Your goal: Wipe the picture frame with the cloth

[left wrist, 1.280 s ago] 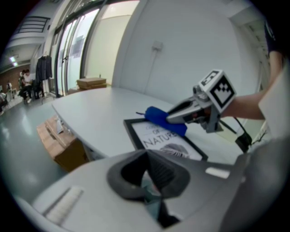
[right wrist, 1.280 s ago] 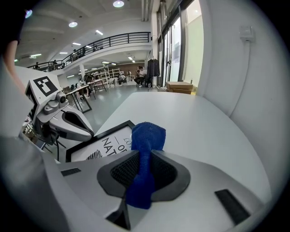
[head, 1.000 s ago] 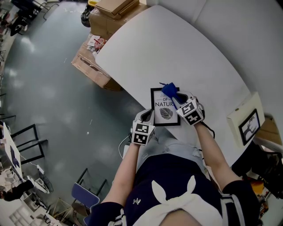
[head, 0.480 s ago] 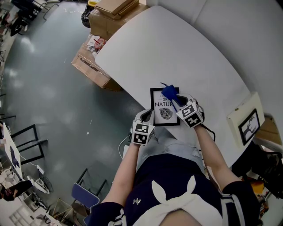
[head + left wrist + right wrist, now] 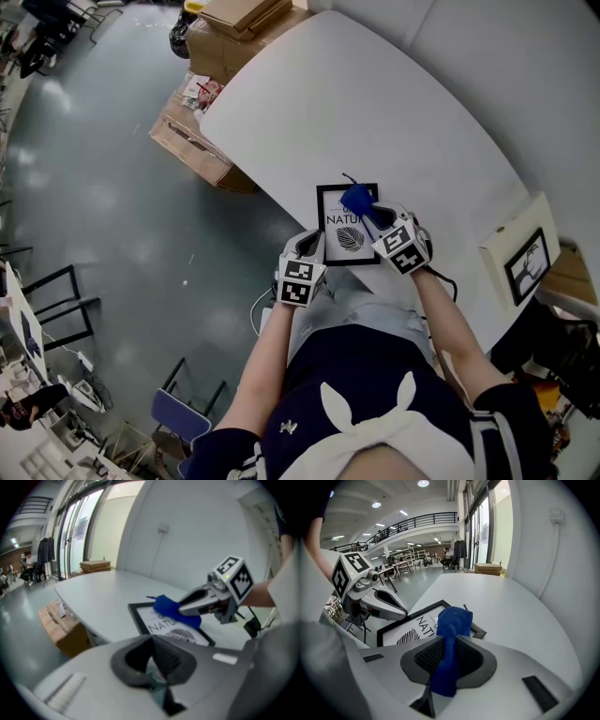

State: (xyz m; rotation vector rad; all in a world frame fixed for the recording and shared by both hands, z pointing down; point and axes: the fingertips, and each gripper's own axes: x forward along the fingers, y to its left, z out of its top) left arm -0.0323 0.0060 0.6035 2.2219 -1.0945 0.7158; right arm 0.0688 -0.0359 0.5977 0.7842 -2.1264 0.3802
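Blue cloth [image 5: 452, 620] is soft and floppy. It is pinched tight between the two jaws of the right gripper [image 5: 373, 217]. A thick bunch of it pokes out past the tips and rests on the far right part of the picture frame [image 5: 349, 242].

The frame lies flat on the white table [image 5: 375, 112], close to the near edge, right in front of the person. It has a thin black rim and a white picture with a leaf and some letters.

The left gripper [image 5: 310, 246] sits at the near left side of the frame. Its jaws are pressed together, and I see nothing caught between them. I cannot tell if it touches the rim.

I think the frame is light and stiff, so it may slide on the smooth table when the cloth pushes it. Its front may be glass, so hard jaws could scratch or crack it. Only the soft bunch should rub it. A good place to steady the frame is the black rim at the near left corner, away from the cloth. The cloth is best held by its middle, so lots of it hangs free.
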